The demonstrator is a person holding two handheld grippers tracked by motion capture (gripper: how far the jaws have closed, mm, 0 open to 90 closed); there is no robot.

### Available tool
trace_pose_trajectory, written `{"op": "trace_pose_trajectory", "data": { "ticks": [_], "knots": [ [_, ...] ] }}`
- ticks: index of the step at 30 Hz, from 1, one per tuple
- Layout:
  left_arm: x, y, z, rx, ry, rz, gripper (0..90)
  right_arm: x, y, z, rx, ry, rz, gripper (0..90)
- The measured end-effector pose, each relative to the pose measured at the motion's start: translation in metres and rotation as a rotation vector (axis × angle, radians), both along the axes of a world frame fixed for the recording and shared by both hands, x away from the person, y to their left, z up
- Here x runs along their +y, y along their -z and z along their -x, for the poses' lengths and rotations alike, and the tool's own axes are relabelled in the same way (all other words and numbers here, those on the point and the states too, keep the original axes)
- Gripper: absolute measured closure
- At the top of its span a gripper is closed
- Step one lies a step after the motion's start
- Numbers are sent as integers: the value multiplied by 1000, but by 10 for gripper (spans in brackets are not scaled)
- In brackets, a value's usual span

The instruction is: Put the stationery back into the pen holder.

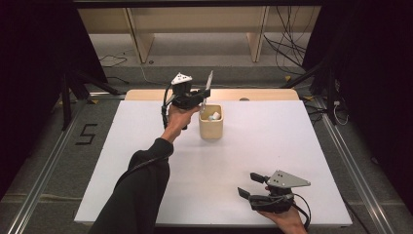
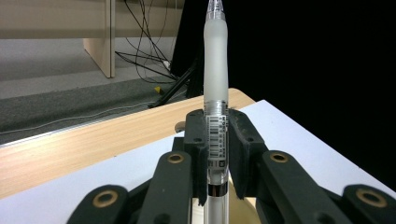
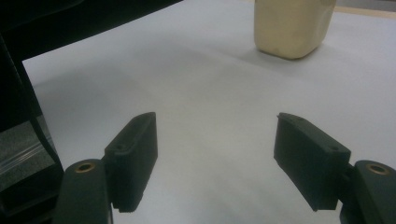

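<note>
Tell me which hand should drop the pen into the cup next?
Left. The left gripper is already shut on the pen, upright just above the cup. The right gripper rests open near the table's front edge, far from the cup, holding nothing.

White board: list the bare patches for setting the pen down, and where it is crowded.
Bare: the white board left of the cup, its middle between cup and right gripper, and its right side. Crowded: around the cup, where the left gripper holds the pen.
</note>
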State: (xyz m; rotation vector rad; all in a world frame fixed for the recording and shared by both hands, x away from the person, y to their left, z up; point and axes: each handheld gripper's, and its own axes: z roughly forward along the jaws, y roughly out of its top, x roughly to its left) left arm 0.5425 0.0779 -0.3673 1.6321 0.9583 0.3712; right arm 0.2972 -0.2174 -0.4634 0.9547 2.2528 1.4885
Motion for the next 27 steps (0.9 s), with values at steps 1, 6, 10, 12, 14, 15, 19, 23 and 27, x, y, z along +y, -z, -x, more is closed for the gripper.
{"op": "trace_pose_trajectory", "data": {
  "ticks": [1, 6, 10, 12, 14, 15, 19, 23, 27],
  "knots": [
    [-2, 0, -1, -2, -1, 2, 785, 0, 0, 0, 0, -2, 0, 309],
    [-5, -1, -4, 0, -1, -4, 785, 1, 0, 0, 3, -6, -2, 309],
    [-8, 1, -6, 4, -2, -2, 786, 1, 0, 0, 6, -6, -4, 309],
    [-9, 4, -8, 5, -2, -8, 785, 1, 0, 0, 9, -7, -4, 309],
    [-10, 6, -9, 8, -4, -15, 785, 1, 0, 0, 9, -9, -5, 309],
    [-11, 7, -10, 9, -5, -18, 785, 1, 0, 0, 9, -9, -6, 309],
    [-13, 11, -11, 11, -6, -17, 785, 1, 0, 0, 9, -11, -6, 310],
    [-14, 16, -12, 14, -6, -20, 785, 1, 0, 1, 7, -13, -3, 310],
    [-15, 21, -12, 16, -8, -26, 784, 1, 0, 1, 7, -14, -3, 310]
  ]
}}
